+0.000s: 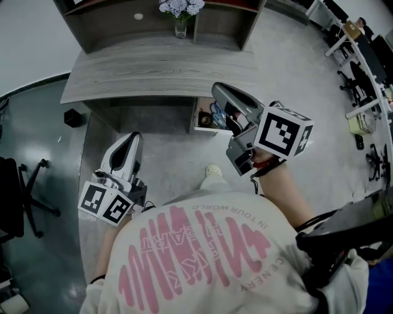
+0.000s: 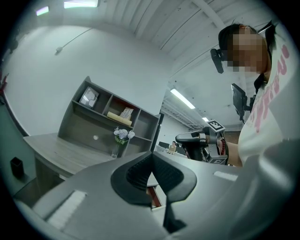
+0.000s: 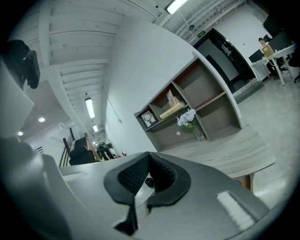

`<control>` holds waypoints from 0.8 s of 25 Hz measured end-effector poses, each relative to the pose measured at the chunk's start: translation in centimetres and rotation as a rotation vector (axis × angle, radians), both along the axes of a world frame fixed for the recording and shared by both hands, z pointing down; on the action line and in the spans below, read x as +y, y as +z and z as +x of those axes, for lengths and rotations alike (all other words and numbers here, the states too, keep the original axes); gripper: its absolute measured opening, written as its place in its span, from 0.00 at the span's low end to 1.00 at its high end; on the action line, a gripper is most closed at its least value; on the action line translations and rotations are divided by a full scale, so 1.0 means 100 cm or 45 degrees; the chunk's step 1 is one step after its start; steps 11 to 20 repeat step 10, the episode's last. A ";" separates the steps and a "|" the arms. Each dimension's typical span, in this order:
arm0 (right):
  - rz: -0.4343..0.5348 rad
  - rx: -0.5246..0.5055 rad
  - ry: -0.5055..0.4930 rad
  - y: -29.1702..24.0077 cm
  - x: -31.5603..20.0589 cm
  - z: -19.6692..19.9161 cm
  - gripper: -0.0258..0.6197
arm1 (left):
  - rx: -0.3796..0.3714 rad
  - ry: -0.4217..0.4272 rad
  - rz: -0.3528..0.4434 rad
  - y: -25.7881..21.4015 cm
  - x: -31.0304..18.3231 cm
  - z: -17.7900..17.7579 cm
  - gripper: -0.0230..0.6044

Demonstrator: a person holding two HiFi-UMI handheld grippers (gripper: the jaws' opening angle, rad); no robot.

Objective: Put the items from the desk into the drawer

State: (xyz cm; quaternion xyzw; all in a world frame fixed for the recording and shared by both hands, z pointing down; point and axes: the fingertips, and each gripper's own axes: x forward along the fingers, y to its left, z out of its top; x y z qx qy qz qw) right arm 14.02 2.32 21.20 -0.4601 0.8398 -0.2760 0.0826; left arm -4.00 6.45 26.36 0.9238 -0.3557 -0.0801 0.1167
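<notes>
The grey wooden desk [image 1: 159, 73] stands ahead of me, with a drawer [image 1: 198, 116] pulled open under its right end. Inside the drawer lie a blue-handled item [image 1: 216, 112] and a round brown one [image 1: 204, 121]. My right gripper [image 1: 216, 87] is raised over the drawer's right side, shut, with nothing between its fingers. My left gripper [image 1: 134, 136] hangs lower at the left, in front of the desk's leg space, also shut and holding nothing. In the left gripper view the left gripper [image 2: 151, 157] points at the desk [image 2: 61, 152]. The right gripper [image 3: 149, 157] points level across the desk [image 3: 225, 152].
A shelf unit on the desk holds a vase of flowers [image 1: 180, 15]. A small black box [image 1: 72, 118] sits on the floor left of the desk, and an office chair [image 1: 18, 196] stands further left. My shoe [image 1: 213, 172] is below the drawer. Other desks [image 1: 362, 55] line the far right.
</notes>
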 end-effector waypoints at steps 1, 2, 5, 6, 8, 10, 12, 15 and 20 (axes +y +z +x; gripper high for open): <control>-0.001 0.001 -0.005 0.000 0.000 -0.002 0.05 | 0.005 -0.003 -0.002 0.000 0.000 -0.001 0.06; 0.000 0.005 -0.006 -0.001 0.000 -0.003 0.05 | 0.010 -0.005 -0.003 0.000 -0.001 -0.003 0.06; -0.003 -0.012 -0.015 -0.001 0.001 -0.006 0.05 | 0.022 -0.003 -0.001 -0.001 -0.001 -0.003 0.06; -0.006 -0.024 -0.021 -0.001 0.001 -0.007 0.05 | 0.024 -0.001 0.002 -0.003 -0.001 -0.002 0.06; -0.008 -0.031 -0.024 -0.002 0.000 -0.007 0.05 | 0.027 0.002 0.008 -0.005 -0.003 -0.001 0.06; -0.007 -0.025 -0.024 -0.003 0.000 -0.007 0.05 | 0.030 0.002 0.011 -0.007 -0.004 -0.001 0.06; -0.007 -0.025 -0.024 -0.003 0.000 -0.007 0.05 | 0.030 0.002 0.011 -0.007 -0.004 -0.001 0.06; -0.007 -0.025 -0.024 -0.003 0.000 -0.007 0.05 | 0.030 0.002 0.011 -0.007 -0.004 -0.001 0.06; -0.007 -0.025 -0.024 -0.003 0.000 -0.007 0.05 | 0.030 0.002 0.011 -0.007 -0.004 -0.001 0.06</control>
